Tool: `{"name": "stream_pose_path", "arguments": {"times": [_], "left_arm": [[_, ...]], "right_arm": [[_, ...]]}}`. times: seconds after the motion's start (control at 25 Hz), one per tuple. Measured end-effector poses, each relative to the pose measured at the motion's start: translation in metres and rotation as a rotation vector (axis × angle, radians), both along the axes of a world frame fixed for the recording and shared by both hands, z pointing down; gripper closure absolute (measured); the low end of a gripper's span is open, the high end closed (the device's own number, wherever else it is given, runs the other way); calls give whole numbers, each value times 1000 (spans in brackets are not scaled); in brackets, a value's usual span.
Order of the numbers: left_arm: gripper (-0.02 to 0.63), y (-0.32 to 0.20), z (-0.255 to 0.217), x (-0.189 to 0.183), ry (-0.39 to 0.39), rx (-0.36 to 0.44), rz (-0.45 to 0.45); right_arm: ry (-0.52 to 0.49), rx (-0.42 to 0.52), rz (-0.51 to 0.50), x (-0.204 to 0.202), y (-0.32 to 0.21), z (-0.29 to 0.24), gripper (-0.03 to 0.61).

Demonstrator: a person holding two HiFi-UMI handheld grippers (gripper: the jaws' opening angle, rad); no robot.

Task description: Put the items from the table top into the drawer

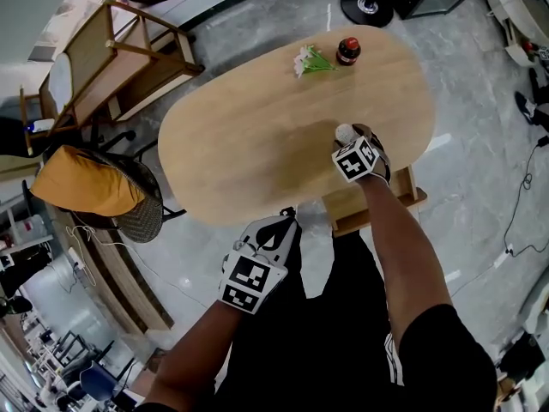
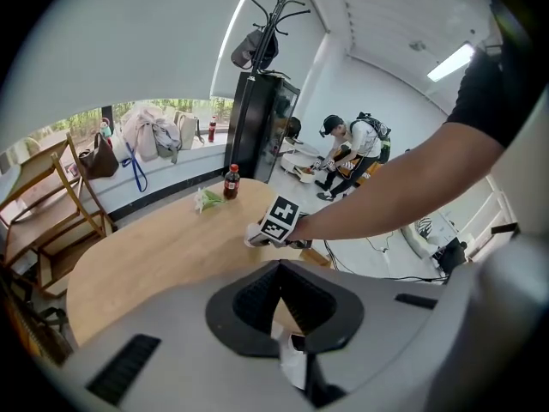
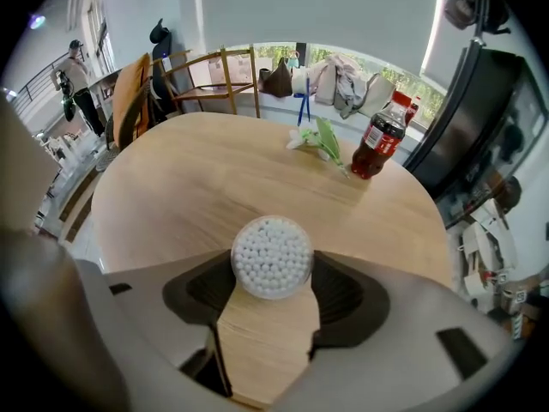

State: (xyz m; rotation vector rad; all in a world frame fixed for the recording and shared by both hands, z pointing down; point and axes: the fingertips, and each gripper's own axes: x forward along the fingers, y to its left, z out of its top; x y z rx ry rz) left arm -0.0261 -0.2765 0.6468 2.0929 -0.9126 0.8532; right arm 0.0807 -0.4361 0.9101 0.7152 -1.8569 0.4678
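Note:
A round clear tub of cotton swabs (image 1: 345, 133) (image 3: 273, 257) stands near the near edge of the oval wooden table (image 1: 249, 144). My right gripper (image 1: 353, 137) (image 3: 273, 275) points steeply down over it, jaws wide, with the tub between the fingertips. At the table's far side a cola bottle (image 1: 347, 51) (image 3: 380, 144) stands beside a green and white flower sprig (image 1: 310, 60) (image 3: 322, 140). My left gripper (image 1: 281, 223) (image 2: 279, 269) hangs off the table's near edge, shut and holding nothing. A wooden drawer (image 1: 377, 206) juts out under the table below my right arm.
Wooden chairs (image 1: 120, 58) and a seat with an orange cushion (image 1: 90, 183) stand left of the table. A black pedestal base (image 1: 367, 7) sits beyond it. Cables (image 1: 519, 204) trail on the floor at right. A person (image 2: 352, 148) bends over in the background.

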Motion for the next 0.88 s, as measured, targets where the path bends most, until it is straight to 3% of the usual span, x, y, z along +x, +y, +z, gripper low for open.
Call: {"name": "stream_pose_path", "arguments": {"times": [0.28, 0.52, 0.72, 0.88], "left_arm": [[612, -3, 5, 3, 17, 2, 25], [612, -7, 8, 17, 37, 4, 85], [612, 3, 22, 31, 26, -20, 153], [612, 17, 33, 35, 8, -51, 187]], "right_arm": [[-58, 31, 58, 14, 23, -28, 314], [-54, 19, 106, 49, 112, -48, 314], [-10, -99, 141, 72, 197, -4, 314], [17, -167, 169, 78, 219, 48, 314]]}}
